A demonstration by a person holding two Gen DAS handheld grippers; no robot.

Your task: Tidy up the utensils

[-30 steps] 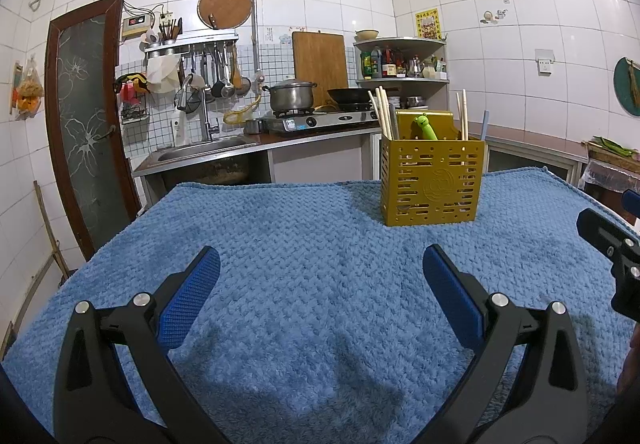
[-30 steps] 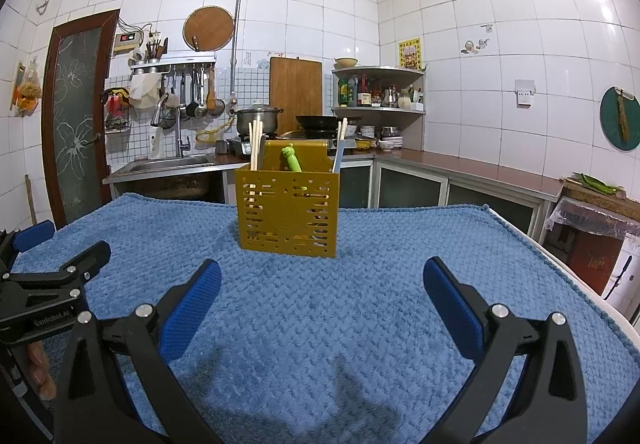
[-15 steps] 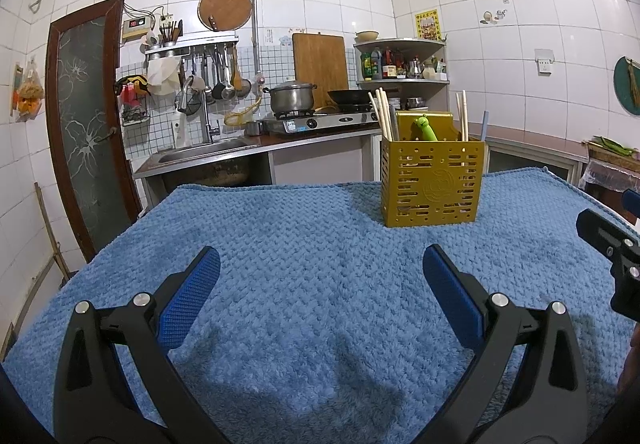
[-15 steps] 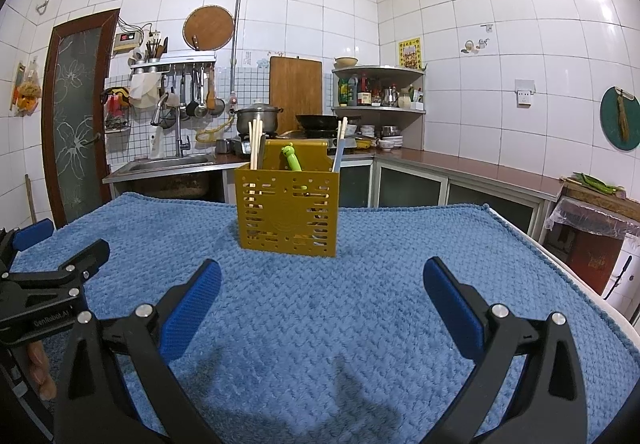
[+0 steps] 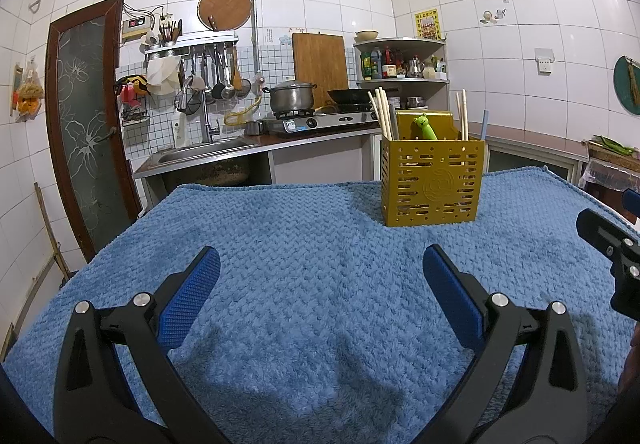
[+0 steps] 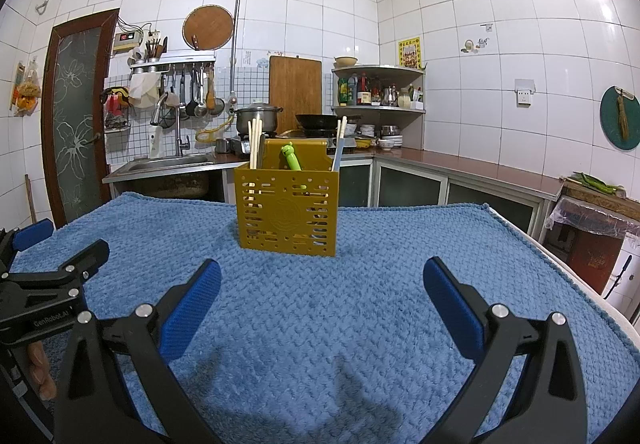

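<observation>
A yellow slotted utensil holder (image 5: pixel 431 182) stands upright on the blue towel (image 5: pixel 304 244), far right in the left wrist view and centre in the right wrist view (image 6: pixel 288 210). It holds wooden chopsticks (image 5: pixel 382 112), a green frog-headed utensil (image 5: pixel 426 126) and a light blue stick (image 6: pixel 338 155). My left gripper (image 5: pixel 320 264) is open and empty, low over the towel, well short of the holder. My right gripper (image 6: pixel 322 276) is open and empty, facing the holder.
The towel covers the whole table; its right edge (image 6: pixel 560 256) drops off near a red cabinet. Behind the table is a kitchen counter with a sink (image 5: pixel 204 154), a stove with a pot (image 5: pixel 292 98) and a corner shelf (image 5: pixel 400 64). A door (image 5: pixel 84 124) is at left.
</observation>
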